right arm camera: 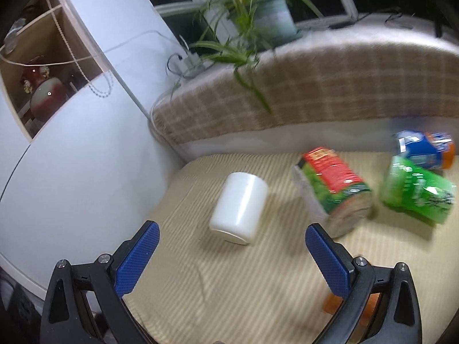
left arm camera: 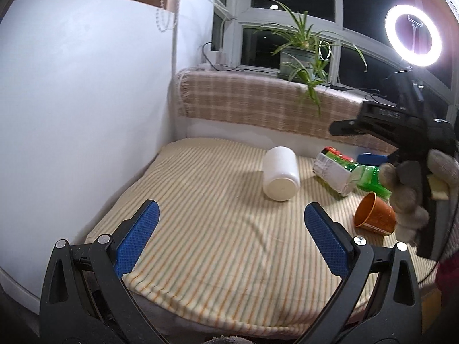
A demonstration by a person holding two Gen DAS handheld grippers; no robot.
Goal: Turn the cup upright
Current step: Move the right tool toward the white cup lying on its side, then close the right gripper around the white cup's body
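Observation:
A white cup point(left arm camera: 281, 174) lies on its side on the striped cloth point(left arm camera: 218, 229), its flat bottom toward the left wrist camera. It also shows in the right wrist view point(right arm camera: 238, 207), lying tilted. An orange cup point(left arm camera: 374, 215) lies on its side at the right, next to a gloved hand point(left arm camera: 413, 189). My left gripper point(left arm camera: 231, 215) is open and empty, short of the white cup. My right gripper point(right arm camera: 231, 238) is open and empty, with the white cup just beyond its fingertips.
A red-green-white carton point(right arm camera: 332, 189), a green packet point(right arm camera: 416, 192) and a blue packet point(right arm camera: 424, 149) lie on the cloth at the right. A white wall point(left arm camera: 86, 114) is at the left. A plaid ledge point(left arm camera: 258, 100) holds a potted plant point(left arm camera: 298, 57). A ring light point(left arm camera: 413, 34) stands at the right.

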